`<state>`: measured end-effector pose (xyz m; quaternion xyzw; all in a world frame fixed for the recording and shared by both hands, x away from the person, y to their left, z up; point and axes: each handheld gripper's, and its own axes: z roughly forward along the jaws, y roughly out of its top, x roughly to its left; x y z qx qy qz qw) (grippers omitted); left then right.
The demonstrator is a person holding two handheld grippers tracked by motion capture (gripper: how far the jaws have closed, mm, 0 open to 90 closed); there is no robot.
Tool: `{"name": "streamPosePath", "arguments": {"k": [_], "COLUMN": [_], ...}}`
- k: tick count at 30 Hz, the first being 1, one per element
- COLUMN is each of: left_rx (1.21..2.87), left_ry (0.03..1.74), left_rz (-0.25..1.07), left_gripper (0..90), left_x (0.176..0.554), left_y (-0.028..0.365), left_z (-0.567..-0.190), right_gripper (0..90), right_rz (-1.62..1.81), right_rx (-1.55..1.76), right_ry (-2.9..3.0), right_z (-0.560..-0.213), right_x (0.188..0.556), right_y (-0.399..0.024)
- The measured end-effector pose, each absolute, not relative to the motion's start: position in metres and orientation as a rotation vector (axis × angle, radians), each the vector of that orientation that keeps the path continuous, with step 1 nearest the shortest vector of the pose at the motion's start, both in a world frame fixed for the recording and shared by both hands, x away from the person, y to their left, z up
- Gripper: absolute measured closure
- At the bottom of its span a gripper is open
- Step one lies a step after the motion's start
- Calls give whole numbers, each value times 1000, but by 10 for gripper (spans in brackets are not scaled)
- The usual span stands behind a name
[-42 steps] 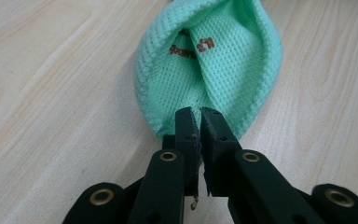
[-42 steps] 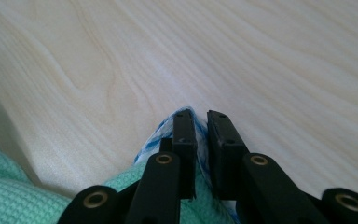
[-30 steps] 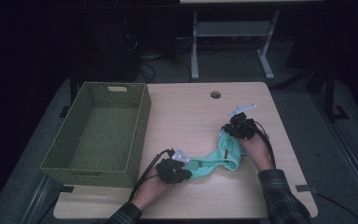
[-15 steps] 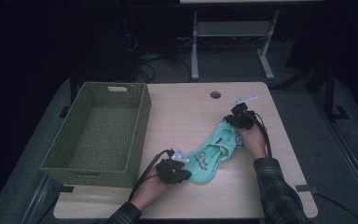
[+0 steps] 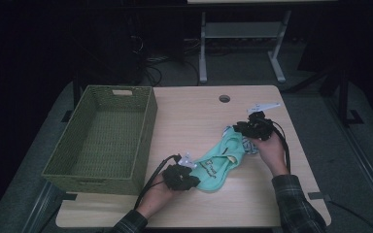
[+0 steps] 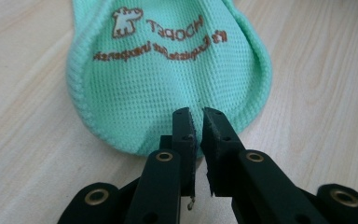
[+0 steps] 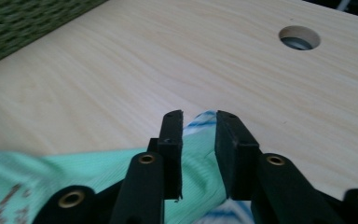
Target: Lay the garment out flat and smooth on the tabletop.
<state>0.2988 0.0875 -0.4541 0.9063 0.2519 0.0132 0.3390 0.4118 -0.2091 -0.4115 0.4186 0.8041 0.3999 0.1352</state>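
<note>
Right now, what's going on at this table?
A person is working a mint-green garment laid flat on the table, a gripper in each hand. The left gripper pinches its near hem. The right gripper is at the far end with a fold between its fingers, which have just been opening, so that grip looks loose. A green basket sits to the left with nothing in it.

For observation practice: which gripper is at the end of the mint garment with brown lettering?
The left gripper, at the mint garment's near end beside the lettering; the right gripper, its jaws just opening around cloth, is at the blue-striped far end.
</note>
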Motion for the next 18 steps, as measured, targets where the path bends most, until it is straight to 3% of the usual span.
{"name": "streamPosePath", "arguments": {"k": [10, 18], "left_rx": [2278, 2269], "left_ry": [675, 647], "left_rz": [124, 194], "left_gripper": [765, 690], "left_x": [312, 341], "left_y": [87, 59], "left_z": [-430, -424], "right_gripper": [750, 740], "right_rz": [1262, 1278], "right_rx": [1144, 1117], "right_ry": [2350, 2340], "right_z": [-416, -415], "right_x": [368, 344], "right_y": [-212, -225]}}
